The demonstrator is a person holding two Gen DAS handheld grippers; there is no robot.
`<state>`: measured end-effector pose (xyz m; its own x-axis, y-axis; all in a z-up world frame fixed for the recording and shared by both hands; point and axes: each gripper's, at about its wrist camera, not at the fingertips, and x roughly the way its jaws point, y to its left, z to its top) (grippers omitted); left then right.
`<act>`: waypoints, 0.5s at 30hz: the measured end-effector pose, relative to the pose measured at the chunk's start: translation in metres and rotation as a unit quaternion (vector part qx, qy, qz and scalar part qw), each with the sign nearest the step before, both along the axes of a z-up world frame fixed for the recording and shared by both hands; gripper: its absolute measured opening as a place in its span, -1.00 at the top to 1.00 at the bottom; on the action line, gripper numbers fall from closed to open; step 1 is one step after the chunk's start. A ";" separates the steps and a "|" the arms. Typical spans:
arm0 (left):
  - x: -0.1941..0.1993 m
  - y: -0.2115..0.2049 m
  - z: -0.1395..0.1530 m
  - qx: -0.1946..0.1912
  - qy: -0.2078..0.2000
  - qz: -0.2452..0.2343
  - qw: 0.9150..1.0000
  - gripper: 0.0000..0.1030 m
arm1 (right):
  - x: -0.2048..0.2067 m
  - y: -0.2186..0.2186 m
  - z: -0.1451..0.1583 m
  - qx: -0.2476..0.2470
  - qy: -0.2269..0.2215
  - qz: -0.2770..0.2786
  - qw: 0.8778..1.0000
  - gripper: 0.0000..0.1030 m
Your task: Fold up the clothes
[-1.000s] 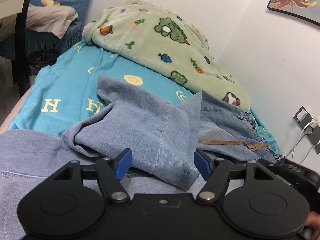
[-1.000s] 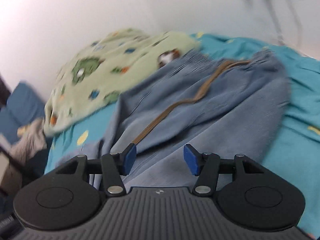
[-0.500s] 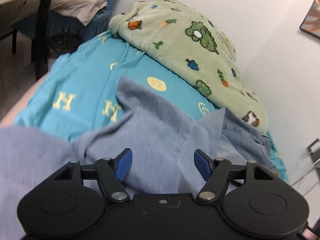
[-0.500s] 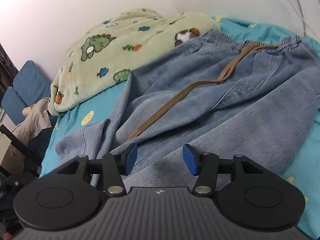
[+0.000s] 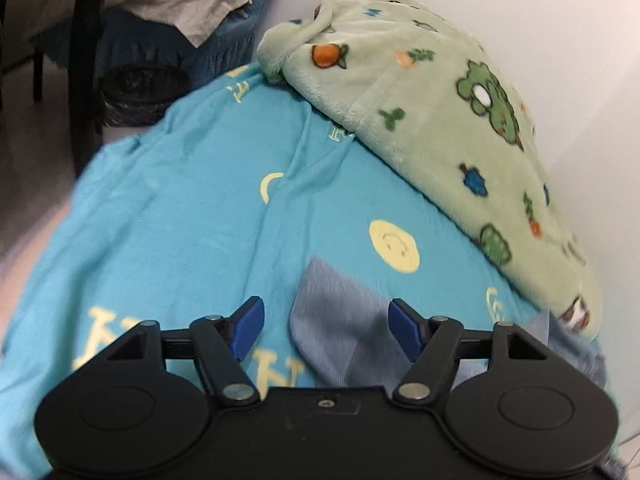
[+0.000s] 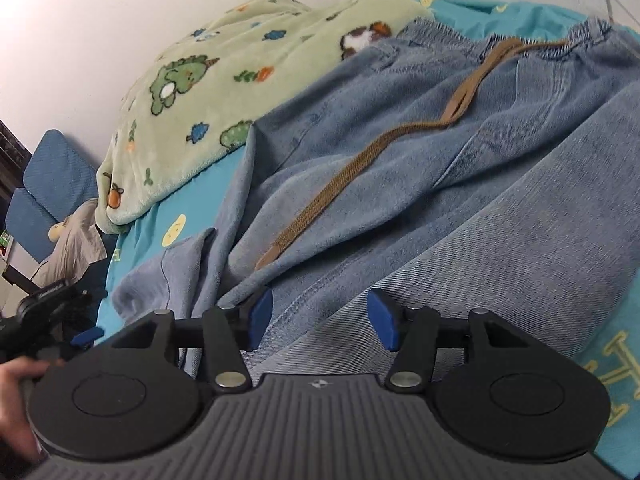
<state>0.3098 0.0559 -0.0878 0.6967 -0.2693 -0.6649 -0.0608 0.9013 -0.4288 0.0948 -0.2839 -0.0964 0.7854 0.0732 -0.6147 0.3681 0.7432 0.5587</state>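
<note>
Both grippers tilt down over the jeans, jaws apart, gripping nothing.

The left gripper [image 5: 326, 326] hangs above a jeans [image 6: 460, 168] leg end; the right gripper [image 6: 320, 318] over a folded leg. The jeans sprawl on a turquoise bedsheet [image 5: 180, 200] beside a green fleece blanket [image 5: 432, 120] against the white wall [image 5: 540, 20].

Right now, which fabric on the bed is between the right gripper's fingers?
The jeans, blue denim with a brown drawstring, not the green blanket.
</note>
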 end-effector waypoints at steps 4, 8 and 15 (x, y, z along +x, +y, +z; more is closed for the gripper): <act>0.024 -0.003 -0.014 -0.009 0.005 -0.020 1.000 -0.27 | 0.007 0.000 -0.004 0.007 0.005 0.002 1.000 -0.10; 0.039 -0.004 -0.026 -0.038 0.028 -0.022 0.999 0.11 | 0.011 0.000 -0.008 0.009 0.005 0.002 1.000 -0.10; 0.032 -0.005 0.002 -0.026 -0.002 -0.043 0.999 0.76 | 0.015 0.001 -0.013 -0.001 0.010 0.004 1.000 -0.08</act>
<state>0.3422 0.0507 -0.0860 0.6716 -0.3623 -0.6463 0.0176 0.8798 -0.4750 0.1093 -0.2829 -0.1093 0.7717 0.0783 -0.6311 0.3729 0.7481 0.5489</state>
